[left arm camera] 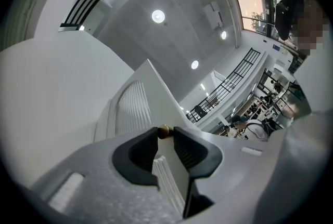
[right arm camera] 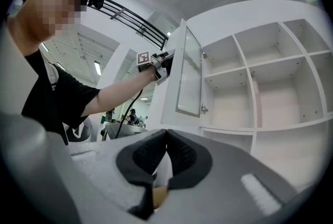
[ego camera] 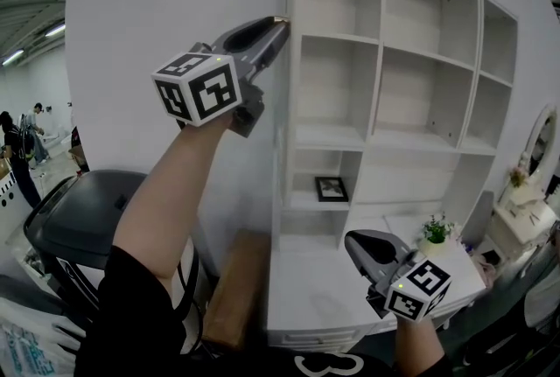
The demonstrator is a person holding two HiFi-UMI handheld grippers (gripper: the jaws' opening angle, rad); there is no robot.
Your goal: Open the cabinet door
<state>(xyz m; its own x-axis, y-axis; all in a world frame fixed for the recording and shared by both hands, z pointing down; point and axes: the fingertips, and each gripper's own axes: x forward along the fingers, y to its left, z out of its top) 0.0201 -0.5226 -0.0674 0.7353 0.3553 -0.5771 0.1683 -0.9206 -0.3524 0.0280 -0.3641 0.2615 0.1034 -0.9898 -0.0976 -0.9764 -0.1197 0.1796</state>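
Observation:
The white cabinet door (ego camera: 284, 104) stands swung open and shows edge-on beside the shelves in the head view. The right gripper view shows its ribbed glass panel (right arm camera: 190, 75). My left gripper (ego camera: 278, 22) is raised to the door's top corner and shut on the small brass knob (left arm camera: 164, 131), which sits pinched between the dark pads (left arm camera: 190, 151). The ribbed panel (left arm camera: 132, 108) runs away past the jaws. My right gripper (ego camera: 354, 242) hangs low in front of the desk, apart from the cabinet. Its jaws (right arm camera: 166, 134) are shut with nothing between them. From there the left gripper (right arm camera: 165, 59) shows at the door's edge.
Open white shelves (ego camera: 376, 87) fill the cabinet, with a small framed picture (ego camera: 332, 188) low down. A white desk (ego camera: 315, 296) carries a potted plant (ego camera: 435, 229). A black bin (ego camera: 87, 209) and a wooden board (ego camera: 232, 288) stand at the left. People stand far off at the left.

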